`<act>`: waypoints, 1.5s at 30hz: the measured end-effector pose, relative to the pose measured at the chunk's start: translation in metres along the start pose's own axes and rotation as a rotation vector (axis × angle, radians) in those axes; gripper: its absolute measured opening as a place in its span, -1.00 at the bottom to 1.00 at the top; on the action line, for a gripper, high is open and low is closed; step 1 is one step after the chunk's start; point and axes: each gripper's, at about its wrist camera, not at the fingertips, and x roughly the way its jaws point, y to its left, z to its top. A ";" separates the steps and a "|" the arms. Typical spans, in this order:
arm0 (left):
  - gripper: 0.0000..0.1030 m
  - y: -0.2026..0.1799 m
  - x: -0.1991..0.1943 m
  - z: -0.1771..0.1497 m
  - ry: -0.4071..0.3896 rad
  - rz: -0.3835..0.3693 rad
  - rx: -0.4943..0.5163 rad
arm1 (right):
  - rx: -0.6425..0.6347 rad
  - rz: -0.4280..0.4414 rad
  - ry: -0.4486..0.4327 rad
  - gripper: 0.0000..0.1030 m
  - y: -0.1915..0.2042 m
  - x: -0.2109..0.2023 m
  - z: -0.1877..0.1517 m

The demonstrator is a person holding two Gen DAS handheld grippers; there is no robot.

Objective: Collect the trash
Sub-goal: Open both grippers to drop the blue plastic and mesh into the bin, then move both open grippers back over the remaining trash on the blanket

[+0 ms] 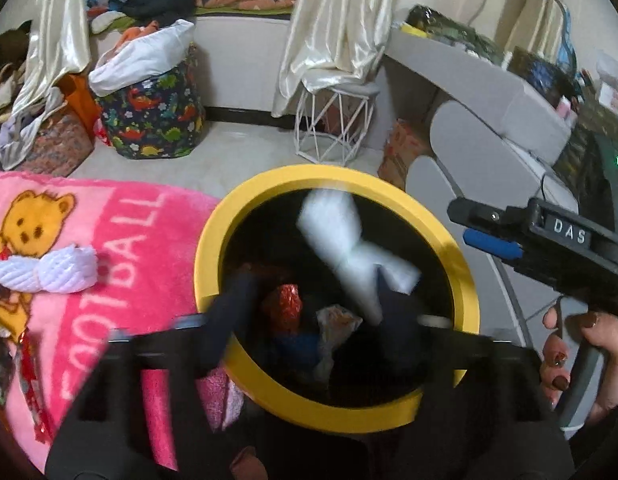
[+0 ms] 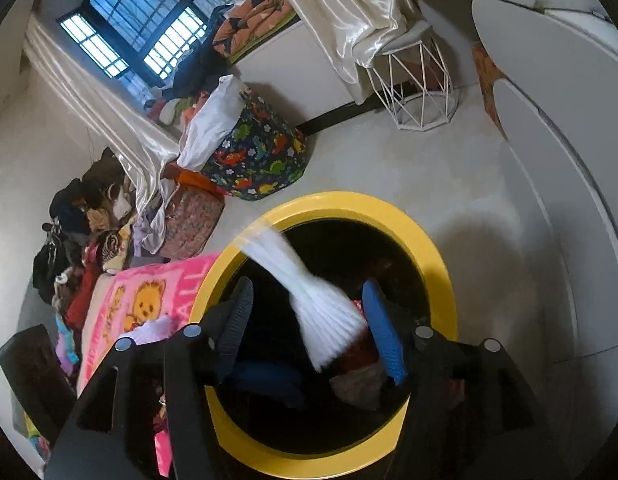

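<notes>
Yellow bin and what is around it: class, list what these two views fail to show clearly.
- White item over the yellow bin: motion-blurred in both views, so what it is stays unclear.
- Bin's contents: dark inside; only a red wrapper reads in the left view.
- Left gripper: blurred; jaws stand apart.
- Wrappers on the pink blanket: cut off at the left edge.

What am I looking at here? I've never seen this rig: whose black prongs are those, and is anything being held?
There is no robot. A person holds a two-finger gripper in each hand, each carrying a fisheye camera. The left wrist view looks along the left gripper, the right wrist view along the right gripper. Both hang open over a round yellow-rimmed trash bin with wrappers inside. The blurred white paper piece is above its mouth, apparently loose, not gripped. Beside the bin lies a pink bear-print blanket with a crumpled white tissue on it.
</notes>
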 end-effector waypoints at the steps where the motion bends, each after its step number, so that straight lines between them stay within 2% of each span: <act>1: 0.36 0.001 -0.002 0.000 -0.006 -0.012 -0.011 | 0.001 -0.005 -0.008 0.32 0.000 -0.001 0.001; 2: 0.62 0.002 -0.005 0.000 -0.012 -0.016 -0.022 | 0.001 -0.011 -0.020 0.41 0.000 -0.003 0.001; 3: 0.82 0.002 -0.007 -0.001 -0.022 -0.004 -0.026 | -0.009 -0.022 -0.027 0.41 0.002 -0.004 0.001; 12: 0.79 0.011 -0.026 0.001 -0.077 0.091 -0.061 | -0.122 -0.093 -0.091 0.66 0.024 -0.008 0.001; 17: 0.79 0.020 -0.041 -0.001 -0.108 0.136 -0.070 | -0.157 -0.100 -0.125 0.72 0.034 -0.012 -0.001; 31: 0.79 0.049 -0.073 -0.012 -0.157 0.205 -0.130 | -0.230 -0.094 -0.168 0.79 0.060 -0.018 -0.007; 45: 0.79 0.072 -0.104 -0.020 -0.212 0.289 -0.153 | -0.335 -0.051 -0.176 0.80 0.102 -0.019 -0.025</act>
